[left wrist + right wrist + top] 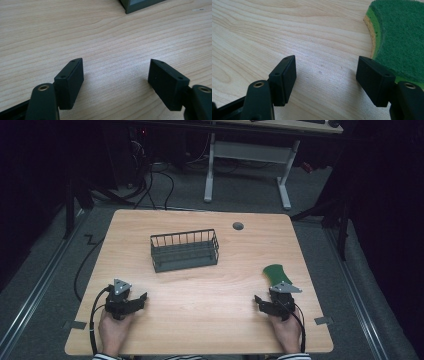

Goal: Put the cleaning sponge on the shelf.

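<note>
While both hands rest low at the near edge of the desk, neither tool holds anything. Left hand-held gripper sits at the near left corner of the light wood top, gripped by the person's left hand, jaws pointing toward the middle of the desk. Its own view has the two black jaws standing wide apart just above bare wood grain, nothing between them; a grey corner of the basket shows at the top of that view, well apart from the jaws.

Right hand-held gripper sits at the near right, held by the right hand, grey three-cornered plate on top, cable trailing back toward the sleeve. Jaws wide here too, with only bare wood in the gap.

Green sponge lies flat on the desk just beyond and to the right of the right hand-held gripper. In the right gripper view the sponge has a green scouring face up and a yellow layer at its curved edge; the right-hand jaw overlaps its near edge, contact unclear.

Dark wire basket stands upright near the desk's centre, well apart from both hands. Round grommet hole beyond it.
</note>
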